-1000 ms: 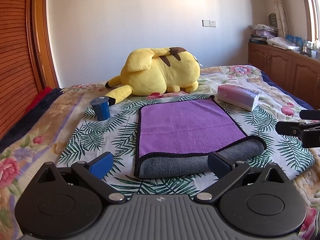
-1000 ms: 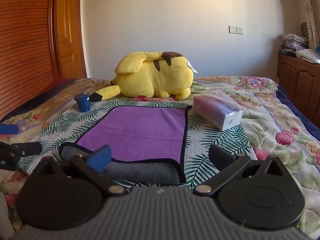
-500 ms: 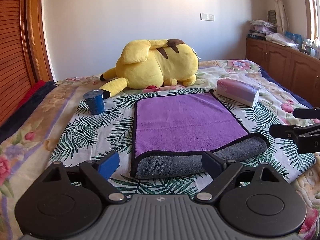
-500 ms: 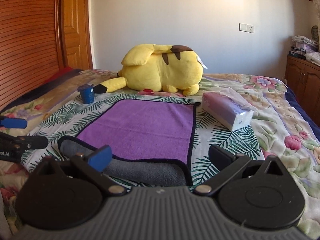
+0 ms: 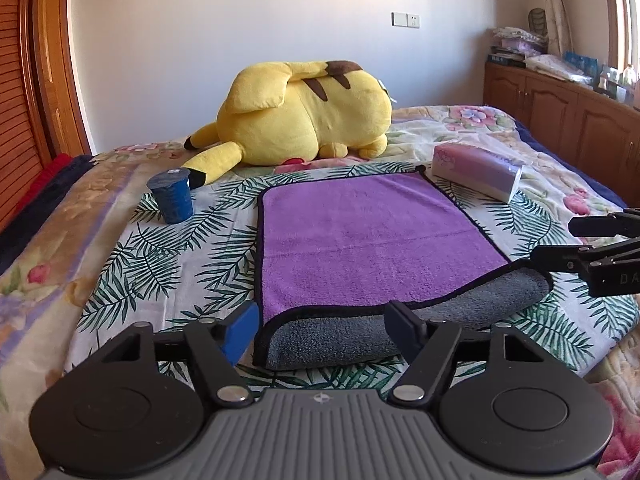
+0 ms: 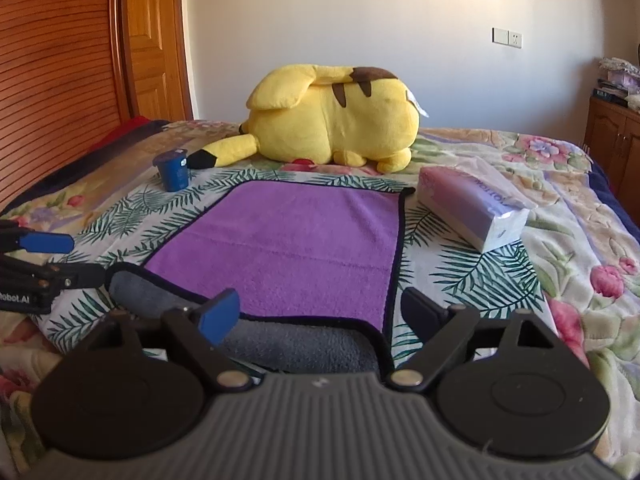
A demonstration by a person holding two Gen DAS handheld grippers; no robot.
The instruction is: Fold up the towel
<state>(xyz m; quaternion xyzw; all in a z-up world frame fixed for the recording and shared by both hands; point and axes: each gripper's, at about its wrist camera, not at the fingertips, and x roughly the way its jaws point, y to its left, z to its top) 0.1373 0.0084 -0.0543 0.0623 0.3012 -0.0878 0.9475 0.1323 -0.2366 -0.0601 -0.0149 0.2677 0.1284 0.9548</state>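
Lying flat on the bed (image 5: 120, 240), the purple towel (image 5: 360, 236) is seen with its near edge folded over, grey side up. Both the left gripper (image 5: 324, 326) and right gripper (image 6: 320, 312) are held wide apart, empty, near that fold.

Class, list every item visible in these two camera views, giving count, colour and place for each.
towel: one, purple with grey underside, flat on the bed, near edge folded over
plush toy: one, yellow, beyond the towel
cup: one, blue, left of the towel
tissue pack: one, pink, right of the towel
bedspread: one, leaf and flower print
cabinet: one, wooden, right wall
left tool: open, at the towel's near-left corner
right tool: open, at the near-right corner
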